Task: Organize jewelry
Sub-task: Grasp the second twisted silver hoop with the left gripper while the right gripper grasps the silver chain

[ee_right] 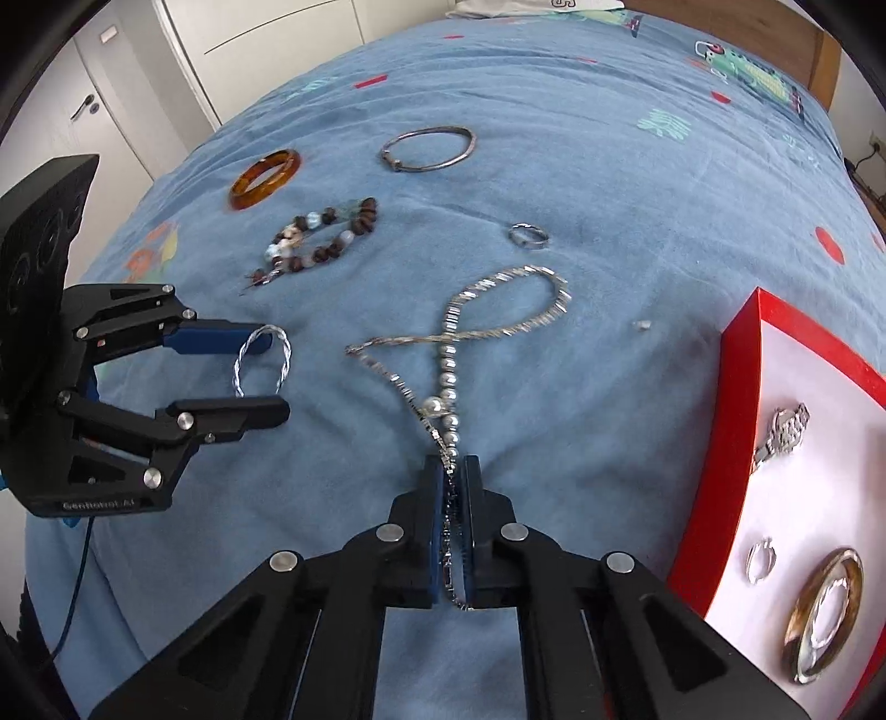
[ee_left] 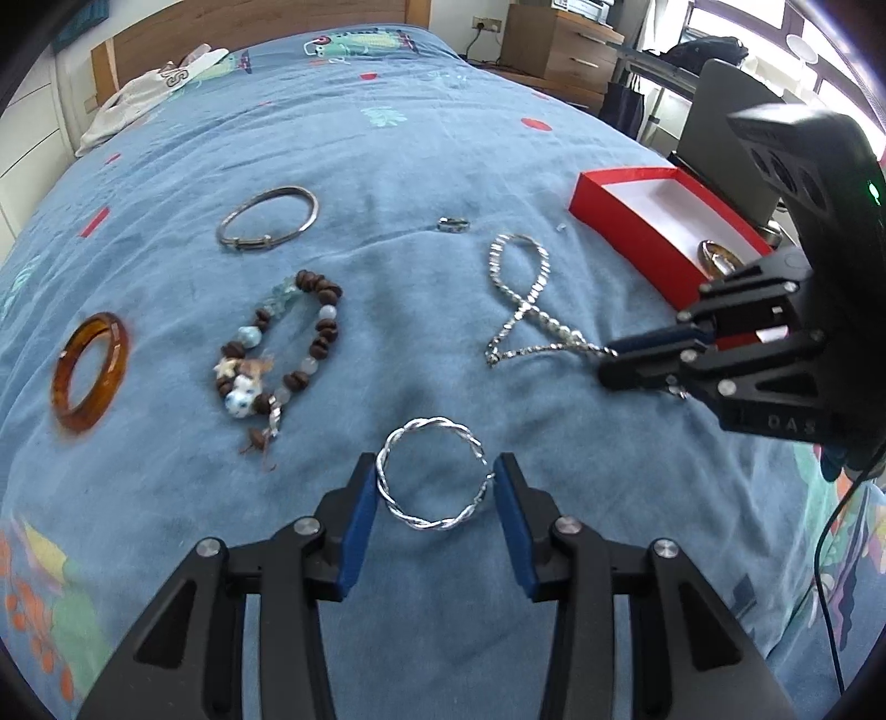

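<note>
My left gripper [ee_left: 434, 479] is open, its blue pads on either side of a twisted silver bangle [ee_left: 432, 473] that lies on the blue bedspread; it also shows in the right wrist view [ee_right: 264, 360]. My right gripper [ee_right: 454, 471] is shut on one end of a silver bead necklace [ee_right: 487, 327], the rest of which lies looped on the bed [ee_left: 518, 296]. An open red box [ee_right: 742, 432] at the right holds a watch [ee_right: 783, 435], a small ring [ee_right: 760, 559] and a gold bangle [ee_right: 825, 612].
An amber bangle [ee_left: 88, 371], a brown bead bracelet [ee_left: 282, 346], a thin silver bangle [ee_left: 268, 219] and a small ring [ee_left: 454, 223] lie on the bed. A white garment [ee_left: 149, 88] lies by the wooden headboard. A dresser [ee_left: 559, 47] stands beyond the bed.
</note>
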